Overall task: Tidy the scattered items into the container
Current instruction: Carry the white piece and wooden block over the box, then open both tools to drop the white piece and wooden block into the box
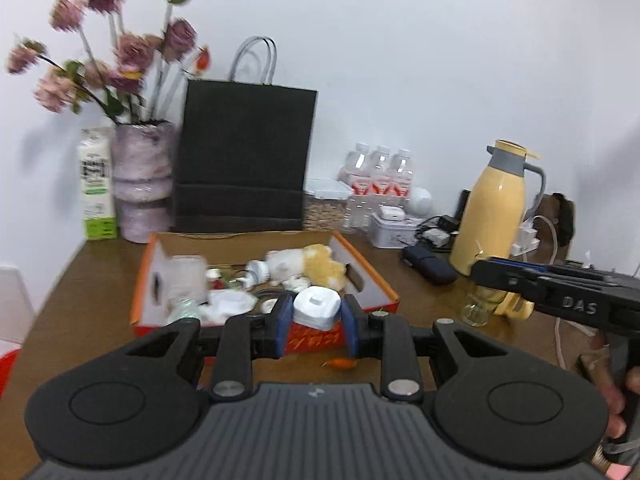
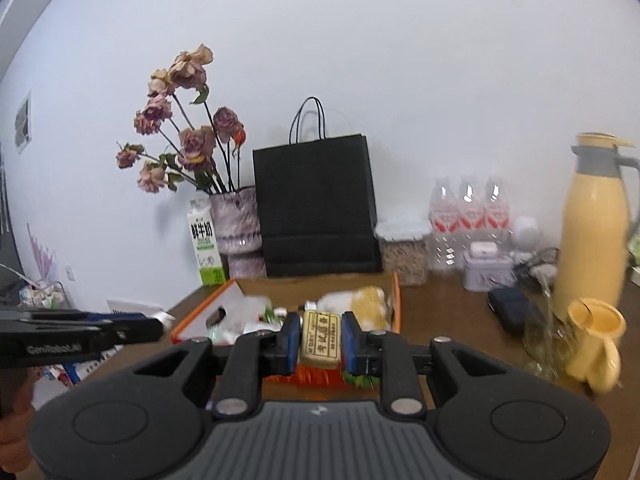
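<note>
An orange cardboard box (image 1: 362, 266) sits on the brown table, holding a plush toy (image 1: 316, 266), small bottles and other white items. My left gripper (image 1: 316, 322) is shut on a white rounded cap-like object (image 1: 317, 307), held just in front of the box's near wall. My right gripper (image 2: 320, 344) is shut on a small tan block with printed characters (image 2: 320, 338), held near the same box (image 2: 396, 300). A small orange item (image 1: 340, 363) lies on the table below the left gripper. The right gripper also shows from the side in the left wrist view (image 1: 560, 292).
Behind the box stand a black paper bag (image 1: 244, 160), a vase of dried roses (image 1: 142, 184), a milk carton (image 1: 96, 184), water bottles (image 1: 380, 178) and a yellow thermos (image 1: 496, 212). A yellow cup (image 2: 596, 340), a glass (image 2: 544, 344) and a dark case (image 1: 430, 266) lie right.
</note>
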Available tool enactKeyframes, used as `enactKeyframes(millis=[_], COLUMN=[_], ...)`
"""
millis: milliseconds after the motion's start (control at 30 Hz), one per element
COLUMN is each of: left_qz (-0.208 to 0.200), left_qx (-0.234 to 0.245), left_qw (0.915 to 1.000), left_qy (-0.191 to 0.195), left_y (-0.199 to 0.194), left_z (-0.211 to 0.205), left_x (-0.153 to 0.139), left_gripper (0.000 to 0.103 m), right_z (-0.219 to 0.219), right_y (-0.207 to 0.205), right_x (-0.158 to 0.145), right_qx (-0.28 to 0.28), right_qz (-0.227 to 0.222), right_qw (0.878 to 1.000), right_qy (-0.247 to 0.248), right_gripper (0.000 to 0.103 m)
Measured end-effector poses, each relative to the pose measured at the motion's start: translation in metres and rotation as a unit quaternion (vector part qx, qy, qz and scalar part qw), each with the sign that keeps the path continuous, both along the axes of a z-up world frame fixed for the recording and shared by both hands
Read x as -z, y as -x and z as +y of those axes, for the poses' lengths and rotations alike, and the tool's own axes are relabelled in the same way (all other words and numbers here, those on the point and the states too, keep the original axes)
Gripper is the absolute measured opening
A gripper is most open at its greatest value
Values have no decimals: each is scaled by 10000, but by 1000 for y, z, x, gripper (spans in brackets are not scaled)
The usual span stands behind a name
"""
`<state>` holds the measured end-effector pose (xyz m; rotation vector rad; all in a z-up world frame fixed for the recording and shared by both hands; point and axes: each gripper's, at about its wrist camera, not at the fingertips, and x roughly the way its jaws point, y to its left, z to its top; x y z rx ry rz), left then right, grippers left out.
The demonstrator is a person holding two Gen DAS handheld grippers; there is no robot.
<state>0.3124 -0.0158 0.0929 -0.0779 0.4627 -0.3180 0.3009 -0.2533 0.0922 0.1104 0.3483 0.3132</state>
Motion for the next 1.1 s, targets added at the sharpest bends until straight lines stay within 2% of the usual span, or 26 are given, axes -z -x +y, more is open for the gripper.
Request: enactKeyframes(millis=[200,333,467,633,800,900,933,967,1000,1033,1100], left_qz=[250,880,1663,2169,2789,3070,3152,3189,3164,3105,3002], left_qx=[156,63,15,17,47,129,210,251,227,194,159], left_qw=[9996,9958,9849,9762,9602,9516,9488,9474,9483,9503,9537], left_qy=[53,229,486,16,-132,-23,47,101,116,99,27], left_y=[-63,-110,-162,-199,-227,-238,-240,-242,-241,-240,-236], left_z=[-4,1,2,-19,-29,-34,-36,-37,-37,-38,-36], left_x=[-11,-2,16,48,76,89,91,92,91,89,84], left_gripper=[27,27,27,27,27,29,32,41,49,52,54], right_z=[-1,2,-1,9,23,31,31,29,26,24,23], right_y=[-72,-123,-181,-235,-266,-279,-283,-285,-285,-285,-283], right_x=[-6,-2,19,50,76,83,84,84,84,83,80], right_qx=[-193,-190,-40,-12,84,173,190,201,186,153,132], right_qz=[452,728,1298,2127,2716,2868,2908,2932,2930,2930,2927], right_qw=[9984,9971,9915,9771,9618,9566,9554,9552,9558,9560,9561], right_qy=[-273,-79,-112,0,337,498,467,343,163,11,-56], right_gripper=[21,21,21,21,23,23,31,41,46,49,50])
